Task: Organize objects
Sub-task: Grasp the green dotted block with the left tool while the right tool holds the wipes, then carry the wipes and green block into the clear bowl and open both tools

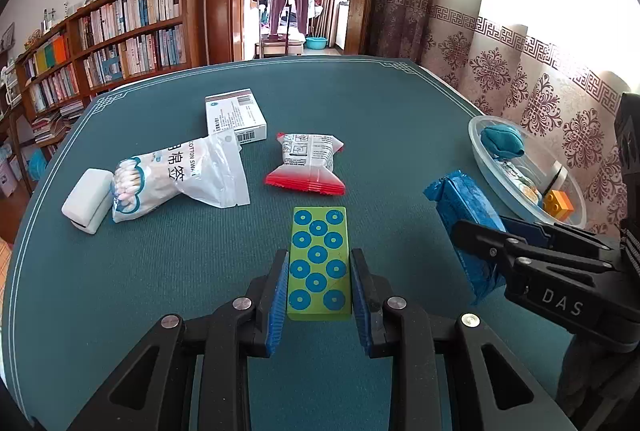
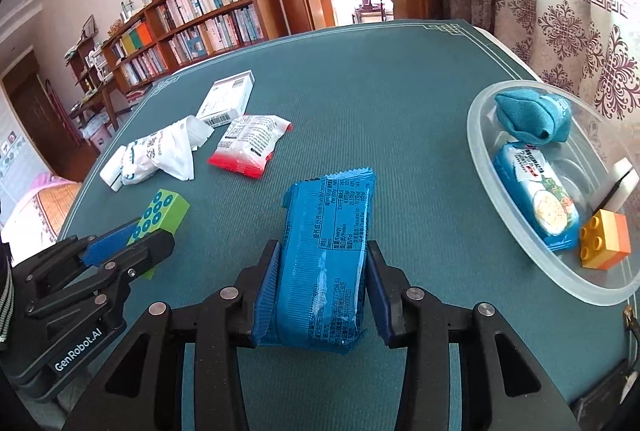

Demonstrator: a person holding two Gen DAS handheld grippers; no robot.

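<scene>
The left gripper (image 1: 319,291) is sitting low over the table (image 1: 400,119), its jaws standing apart on either side of the green block (image 1: 319,263), which is lying flat on the cloth with its blue-ringed studs facing up; the blue pads (image 1: 278,305) are lying just beside the block's long sides, and whether they are touching it cannot be told. The right gripper (image 2: 320,291) is closing its jaws on the blue packet (image 2: 326,255), the pads pressing into the wrapper on both sides, and the packet is lying lengthwise between them with its crimped end pointing away (from the left wrist view it is seen at the right, close to the bowl). The clear bowl (image 2: 480,167) is standing at the right edge of the table, holding a teal cloth (image 2: 532,117), a light-blue snack pack (image 2: 536,199), an orange brick (image 2: 604,239) and a small white item (image 2: 622,183) against the far wall. Farther back on the table, a red-and-white packet (image 1: 308,161) is lying near the middle, a white box (image 1: 236,115) is lying behind it, and a bag of swabs (image 1: 176,175) is overlapping the box's corner, with a white case (image 1: 86,201) touching the bag's left end.
</scene>
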